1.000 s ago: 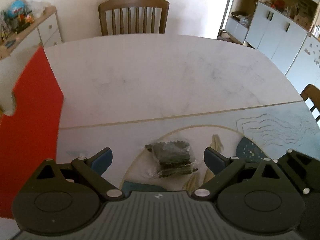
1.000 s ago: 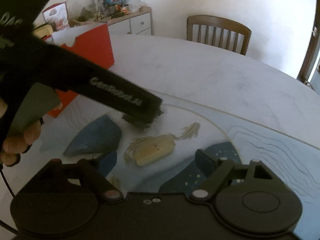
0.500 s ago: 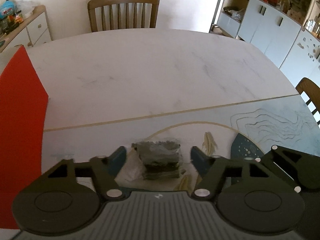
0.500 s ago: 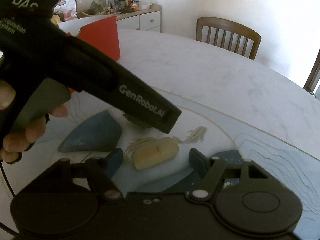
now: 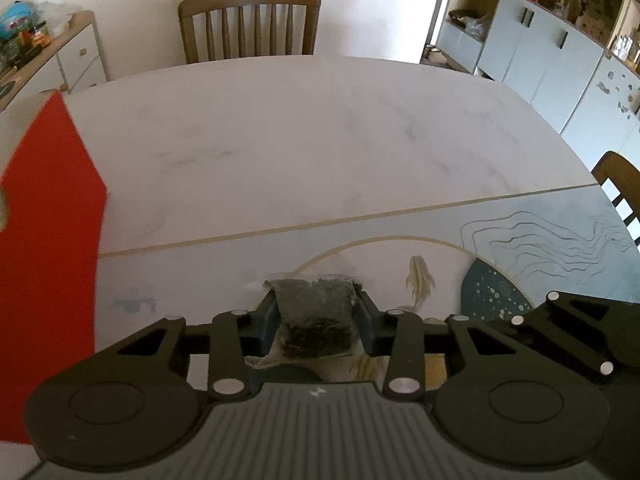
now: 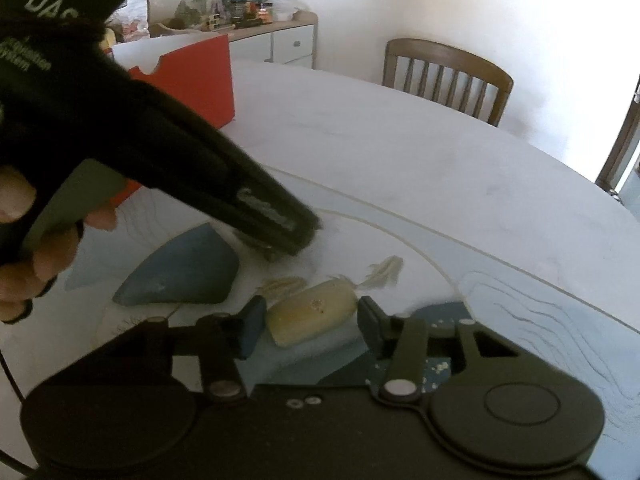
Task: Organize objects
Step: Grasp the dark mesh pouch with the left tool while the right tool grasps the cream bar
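Observation:
A clear bag of dark dried bits point(image 5: 316, 316) lies on the printed table mat point(image 5: 540, 248). My left gripper point(image 5: 317, 318) has its jaws closing, and both blue pads press the bag's sides. In the right wrist view the left gripper's black body point(image 6: 276, 220) hides most of that bag. A pale yellow oblong roll-like item point(image 6: 312, 312) lies on the mat just to the right. My right gripper point(image 6: 310, 322) straddles it with its jaws closing. The pads stand at its two ends, with a thin gap at the right one.
A red box point(image 5: 48, 240) stands at the table's left edge. The white marble table point(image 5: 300, 140) stretches away to a wooden chair point(image 5: 248, 20). Another chair point(image 5: 620, 184) is at the right. A person's hand point(image 6: 24, 240) holds the left gripper's handle.
Both pairs of jaws have narrowed from wide apart. The left ones came in onto the bag of dark bits, the right ones drew close around the pale item. Neither hand has shifted.

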A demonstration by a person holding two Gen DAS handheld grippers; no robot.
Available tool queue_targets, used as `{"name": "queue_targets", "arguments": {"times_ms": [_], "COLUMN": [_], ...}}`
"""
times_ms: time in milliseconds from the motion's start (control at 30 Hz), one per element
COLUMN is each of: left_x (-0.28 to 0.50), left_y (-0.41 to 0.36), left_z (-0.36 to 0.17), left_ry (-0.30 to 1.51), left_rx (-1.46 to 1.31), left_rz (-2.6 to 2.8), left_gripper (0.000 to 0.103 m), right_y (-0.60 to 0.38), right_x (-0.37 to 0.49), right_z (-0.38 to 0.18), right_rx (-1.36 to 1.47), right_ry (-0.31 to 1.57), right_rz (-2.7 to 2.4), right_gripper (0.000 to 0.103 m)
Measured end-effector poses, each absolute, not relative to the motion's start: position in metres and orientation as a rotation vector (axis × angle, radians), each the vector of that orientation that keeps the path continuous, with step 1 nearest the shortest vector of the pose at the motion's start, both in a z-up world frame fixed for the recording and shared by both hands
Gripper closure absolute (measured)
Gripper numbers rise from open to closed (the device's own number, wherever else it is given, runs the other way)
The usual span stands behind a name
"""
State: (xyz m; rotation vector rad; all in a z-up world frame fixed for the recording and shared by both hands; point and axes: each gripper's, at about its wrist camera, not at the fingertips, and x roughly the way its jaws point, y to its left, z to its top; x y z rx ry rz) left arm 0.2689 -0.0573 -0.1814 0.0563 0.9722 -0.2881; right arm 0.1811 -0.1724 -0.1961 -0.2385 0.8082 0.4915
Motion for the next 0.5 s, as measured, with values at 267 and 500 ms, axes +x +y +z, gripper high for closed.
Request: {"name": "queue_targets", "arguments": {"times_ms": [267, 500], "left_x": [0.251, 0.231], "left_y": [-0.038, -0.018], "left_z": [-0.146, -0.110], "left_ry": [0.952, 0.910], "left_rx": [0.009, 0.004], "left_rz": [-0.285, -0.274], "left_gripper": [0.064, 0.064], "right_y": [-0.188, -0.194], "right_x": [0.166, 0.152], "right_z": [-0.172, -0.134], "right_rx": [-0.160, -0.107], "right_ry": [0.809, 0.787], "right_rz": [0.449, 0.421], "right_gripper": [0.055, 0.055]}}
